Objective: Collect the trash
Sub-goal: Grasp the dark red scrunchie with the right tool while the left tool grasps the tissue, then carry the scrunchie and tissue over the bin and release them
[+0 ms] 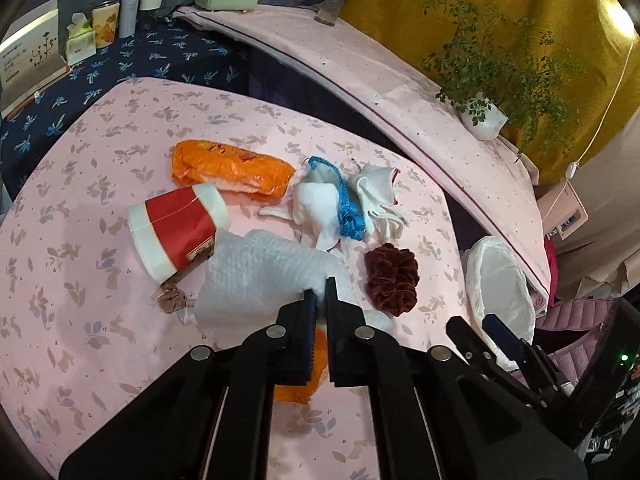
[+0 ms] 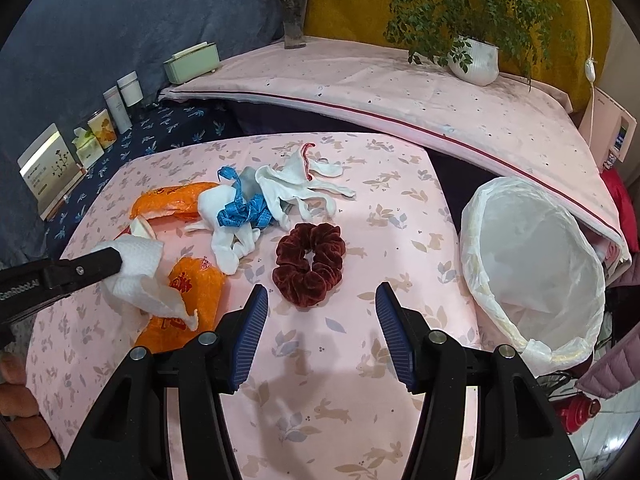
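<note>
My left gripper (image 1: 320,294) is shut on a crumpled white paper towel (image 1: 264,280) and holds it just above the pink table; it also shows in the right wrist view (image 2: 140,272). An orange wrapper (image 2: 188,300) lies under the towel. Another orange wrapper (image 1: 232,170) lies farther back. A red-and-white paper cup (image 1: 176,228) lies on its side. My right gripper (image 2: 322,316) is open and empty, just short of a dark red scrunchie (image 2: 310,264). A bin lined with a white bag (image 2: 536,264) stands at the table's right edge.
White gloves (image 2: 288,196) and a blue tape measure (image 2: 244,210) lie mid-table. A small beige scrunchie (image 1: 172,300) lies by the cup. Boxes, tins and a tissue pack (image 1: 80,40) stand at the back left. A potted plant (image 2: 474,60) and a vase (image 2: 295,26) stand on the shelf behind.
</note>
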